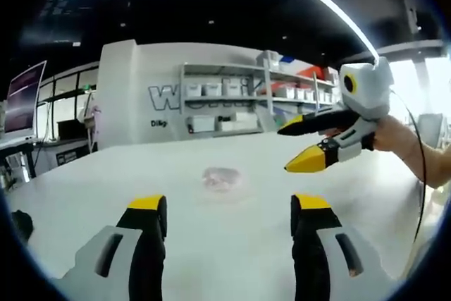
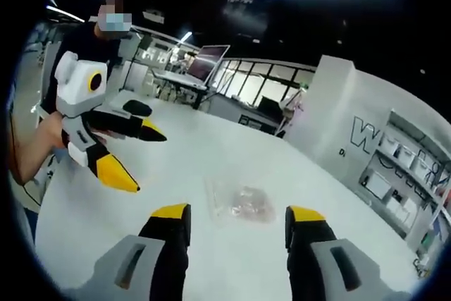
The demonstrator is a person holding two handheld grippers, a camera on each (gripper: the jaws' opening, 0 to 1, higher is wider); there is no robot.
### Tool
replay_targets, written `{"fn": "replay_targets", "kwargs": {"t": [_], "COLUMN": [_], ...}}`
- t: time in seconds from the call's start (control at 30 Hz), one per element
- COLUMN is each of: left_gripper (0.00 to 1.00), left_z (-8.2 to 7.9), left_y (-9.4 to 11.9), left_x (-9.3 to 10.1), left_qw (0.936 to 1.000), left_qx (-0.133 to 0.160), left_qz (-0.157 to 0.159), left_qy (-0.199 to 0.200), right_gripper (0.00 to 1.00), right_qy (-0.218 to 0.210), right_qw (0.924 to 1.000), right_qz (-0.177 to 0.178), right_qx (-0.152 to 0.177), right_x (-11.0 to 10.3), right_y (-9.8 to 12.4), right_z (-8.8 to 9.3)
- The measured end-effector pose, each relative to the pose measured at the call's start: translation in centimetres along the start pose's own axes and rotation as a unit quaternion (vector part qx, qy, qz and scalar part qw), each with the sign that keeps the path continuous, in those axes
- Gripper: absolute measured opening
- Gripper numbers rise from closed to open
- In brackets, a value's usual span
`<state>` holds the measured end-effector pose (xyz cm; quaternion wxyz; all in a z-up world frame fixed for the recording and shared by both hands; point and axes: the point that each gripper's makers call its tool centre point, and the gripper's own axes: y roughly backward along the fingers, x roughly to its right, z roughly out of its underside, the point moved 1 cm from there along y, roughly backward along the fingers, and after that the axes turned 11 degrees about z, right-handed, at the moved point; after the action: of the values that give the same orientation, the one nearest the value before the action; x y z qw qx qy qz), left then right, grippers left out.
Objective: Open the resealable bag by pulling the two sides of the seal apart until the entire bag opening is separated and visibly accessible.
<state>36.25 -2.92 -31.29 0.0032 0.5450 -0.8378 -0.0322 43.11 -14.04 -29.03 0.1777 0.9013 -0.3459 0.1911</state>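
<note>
While the resealable bag (image 1: pixel 222 178) lies flat on the white tabletop (image 1: pixel 246 244), both tools hang above it with nothing between their jaws. In the left gripper view, the left hand-held gripper (image 1: pixel 230 211) rises from the bottom edge with its yellow-tipped jaws spread wide, and the bag sits ahead of them, roughly centred in the gap and well apart from the tips. The right hand-held gripper (image 1: pixel 303 144) enters from the right side, held in a person's hand (image 1: pixel 392 135), its jaws parted and pointing toward the bag but clear of it. In the right gripper view, the bag (image 2: pixel 239 202) (clear, with something small and pale inside) lies just beyond the spread jaws of the right hand-held gripper (image 2: pixel 239 213). The left hand-held gripper (image 2: pixel 144 156) shows at the left, open, above the tabletop (image 2: pixel 211 153). Shelves (image 1: pixel 232 96) with white bins stand against the far wall.
</note>
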Motion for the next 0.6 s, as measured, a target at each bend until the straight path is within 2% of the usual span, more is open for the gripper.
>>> {"fn": "replay_targets", "kwargs": {"t": [0.6], "left_gripper": [0.70], "left_z": [0.2], "left_y": [-0.4], "left_x": [-0.3], "left_qw": [1.0000], "left_qx": [-0.002], "left_qz": [-0.001], "left_qy": [0.001], "right_gripper": [0.49], "right_qy": [0.028], "right_qw": [0.9995], "right_qz": [-0.010], "right_qx": [-0.009], "right_x": [-0.2], "right_y": [-1.5], "right_z": [-0.2]}}
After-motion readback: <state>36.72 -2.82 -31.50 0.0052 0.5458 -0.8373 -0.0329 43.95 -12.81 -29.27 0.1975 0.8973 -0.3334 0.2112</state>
